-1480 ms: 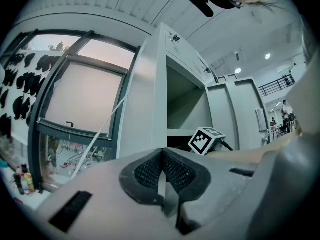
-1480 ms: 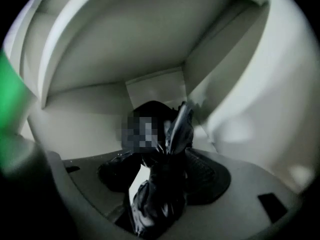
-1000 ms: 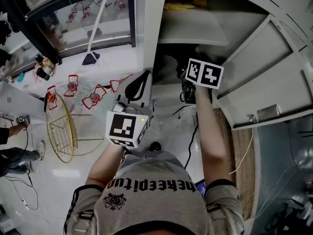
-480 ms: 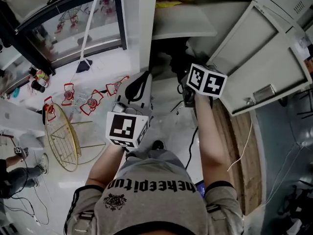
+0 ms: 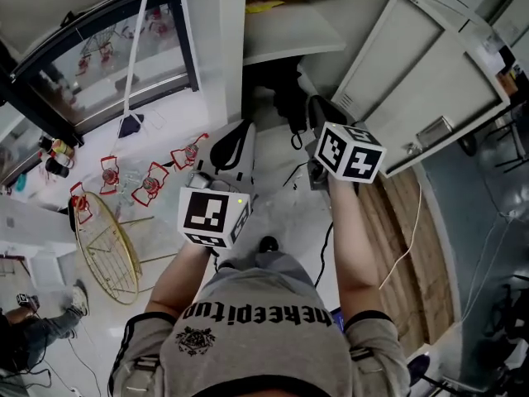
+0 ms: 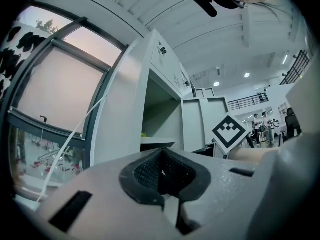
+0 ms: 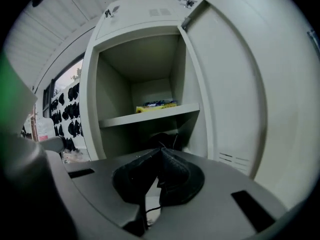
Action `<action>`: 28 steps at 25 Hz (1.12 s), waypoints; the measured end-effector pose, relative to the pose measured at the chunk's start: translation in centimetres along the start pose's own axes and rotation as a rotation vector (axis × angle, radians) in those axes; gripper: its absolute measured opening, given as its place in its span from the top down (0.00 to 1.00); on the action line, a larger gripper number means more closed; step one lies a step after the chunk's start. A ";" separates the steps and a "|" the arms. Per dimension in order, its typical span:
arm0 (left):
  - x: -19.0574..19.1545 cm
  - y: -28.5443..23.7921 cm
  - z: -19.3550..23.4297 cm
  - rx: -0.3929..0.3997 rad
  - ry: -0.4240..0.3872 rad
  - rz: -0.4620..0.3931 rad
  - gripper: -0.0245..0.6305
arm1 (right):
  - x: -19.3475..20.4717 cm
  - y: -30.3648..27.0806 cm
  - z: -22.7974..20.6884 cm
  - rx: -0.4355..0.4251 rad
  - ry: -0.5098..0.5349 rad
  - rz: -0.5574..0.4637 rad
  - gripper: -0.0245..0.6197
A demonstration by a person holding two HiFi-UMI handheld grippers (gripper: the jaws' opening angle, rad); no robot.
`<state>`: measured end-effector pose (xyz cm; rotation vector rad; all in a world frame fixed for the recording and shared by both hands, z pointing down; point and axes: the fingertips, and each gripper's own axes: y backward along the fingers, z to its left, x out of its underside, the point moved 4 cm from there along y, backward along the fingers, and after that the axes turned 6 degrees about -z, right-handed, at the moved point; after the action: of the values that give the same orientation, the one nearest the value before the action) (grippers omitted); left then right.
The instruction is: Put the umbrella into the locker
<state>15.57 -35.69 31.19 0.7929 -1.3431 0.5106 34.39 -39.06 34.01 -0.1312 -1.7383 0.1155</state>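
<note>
The dark folded umbrella [image 7: 162, 137] lies at centre frame in the open grey metal locker [image 7: 92, 84], under its shelf. The task looks done, so the right gripper [image 7: 160, 153] hangs outside, its fingers pressed together, empty. The left gripper [image 6: 161, 158] is likewise closed on nothing.

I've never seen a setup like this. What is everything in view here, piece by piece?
locker: one, pale grey, straight ahead, door swung open rightward
shelf: one, pale grey, across the locker
packet: one, yellow, on the shelf
dark bundle: one, black, under the shelf; probably the umbrella
window: one, dark-framed, left of the locker
wire table: one, gold, floor at left
wire pieces: several, red, floor beside the table
bystander: one, dark-clothed, head view's bottom-left corner
left hand-held gripper: one, grey, jaws shut, empty
right hand-held gripper: one, grey, jaws shut, empty
</note>
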 end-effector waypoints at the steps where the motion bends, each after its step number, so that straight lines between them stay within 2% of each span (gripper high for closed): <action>1: -0.1 0.0 -0.1 0.007 0.004 -0.003 0.96 | -0.2 0.5 0.1 0.004 0.002 -0.010 0.96; 10: -0.7 0.2 -0.5 0.070 0.030 -0.015 0.96 | -1.1 4.3 1.7 0.045 0.015 -0.085 0.96; 19: -1.3 0.8 -0.4 0.101 0.041 -0.022 0.96 | -1.9 8.0 3.2 0.097 0.072 -0.178 0.96; 28: -1.6 1.3 -1.1 0.137 0.045 -0.027 0.96 | -1.6 11.4 4.0 0.145 0.086 -0.246 0.96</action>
<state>15.02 -33.82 29.91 0.9054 -1.2640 0.6003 31.01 -28.07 30.06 0.1811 -1.6407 0.0542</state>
